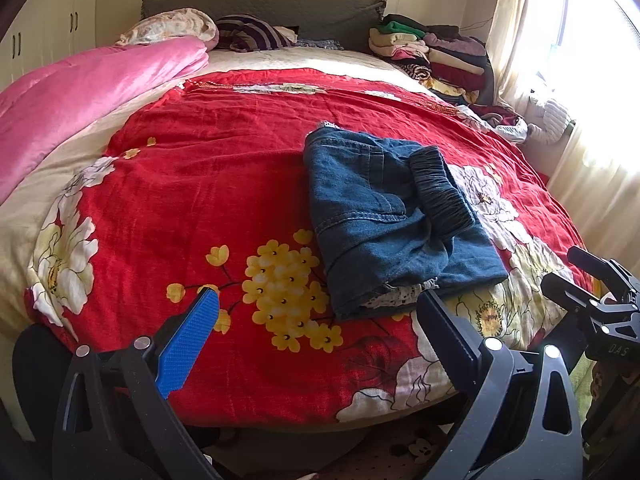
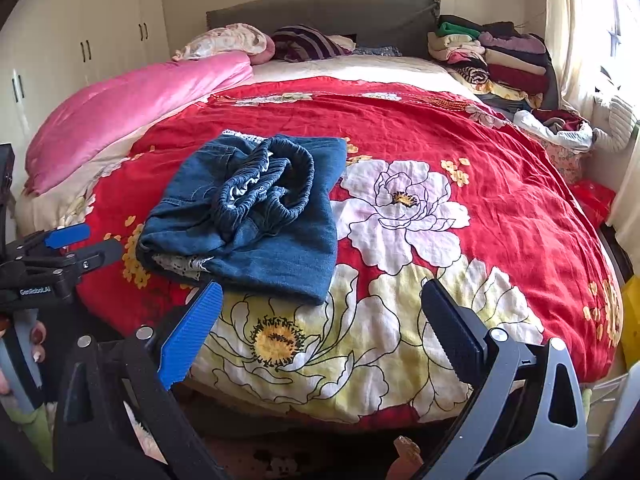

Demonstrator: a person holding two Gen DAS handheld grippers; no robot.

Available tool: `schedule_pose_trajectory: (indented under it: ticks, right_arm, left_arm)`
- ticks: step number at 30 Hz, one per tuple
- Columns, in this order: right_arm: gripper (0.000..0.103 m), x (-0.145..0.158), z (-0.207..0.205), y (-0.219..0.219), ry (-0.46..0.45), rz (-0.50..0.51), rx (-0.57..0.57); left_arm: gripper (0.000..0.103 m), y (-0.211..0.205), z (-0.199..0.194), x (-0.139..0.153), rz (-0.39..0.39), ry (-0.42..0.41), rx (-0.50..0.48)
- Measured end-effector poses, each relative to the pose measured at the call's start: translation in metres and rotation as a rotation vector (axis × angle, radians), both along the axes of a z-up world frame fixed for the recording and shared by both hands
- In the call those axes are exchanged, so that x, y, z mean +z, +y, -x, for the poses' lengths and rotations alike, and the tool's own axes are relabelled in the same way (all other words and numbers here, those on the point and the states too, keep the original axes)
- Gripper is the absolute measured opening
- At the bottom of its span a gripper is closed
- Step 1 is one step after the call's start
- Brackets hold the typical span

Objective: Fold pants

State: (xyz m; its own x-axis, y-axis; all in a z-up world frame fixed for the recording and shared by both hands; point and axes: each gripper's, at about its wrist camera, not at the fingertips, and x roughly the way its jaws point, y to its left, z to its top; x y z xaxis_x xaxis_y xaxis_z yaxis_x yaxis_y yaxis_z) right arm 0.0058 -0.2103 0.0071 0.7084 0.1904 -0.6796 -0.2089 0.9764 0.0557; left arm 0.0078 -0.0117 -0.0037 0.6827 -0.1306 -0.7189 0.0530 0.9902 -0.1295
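the pants [image 1: 394,216] lay folded into a compact blue denim bundle on the red flowered bedspread [image 1: 208,184], near the foot of the bed. the gathered elastic waistband [image 1: 440,192] sat bunched on top of the bundle, and a strip of white lace trim [image 1: 394,298] peeked out from the near edge. in the right wrist view the same pants [image 2: 256,216] sat left of a big white flower printed on the bedspread [image 2: 500,184].

the left gripper [image 1: 316,324] hung just short of the bundle's near edge, its jaws spread wide and holding nothing; its dark finger reached close to the lace edge, though i could not tell if it touched. its blue finger stood well off to the left over the yellow blossoms.

the right gripper [image 2: 320,320] was also spread apart and empty, hovering over the foot of the bed with the pants just beyond its blue finger, to the left and ahead.

farther out, a pink quilt [image 1: 92,92] lay along the left side of the bed, a stack of folded clothes [image 1: 436,52] stood by the headboard at right, and curtains [image 1: 516,36] hung bright at the window.
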Motion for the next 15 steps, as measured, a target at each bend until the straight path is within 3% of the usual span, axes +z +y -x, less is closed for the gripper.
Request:
schedule_pose_trajectory:
  ticks: [15]
  right_arm:
    - [0.094,-0.0014,0.0014,-0.0005,0.004,0.006,-0.006]
  left_arm:
    - [0.099,-0.0019,0.0017,0.0016,0.003,-0.001,-0.013]
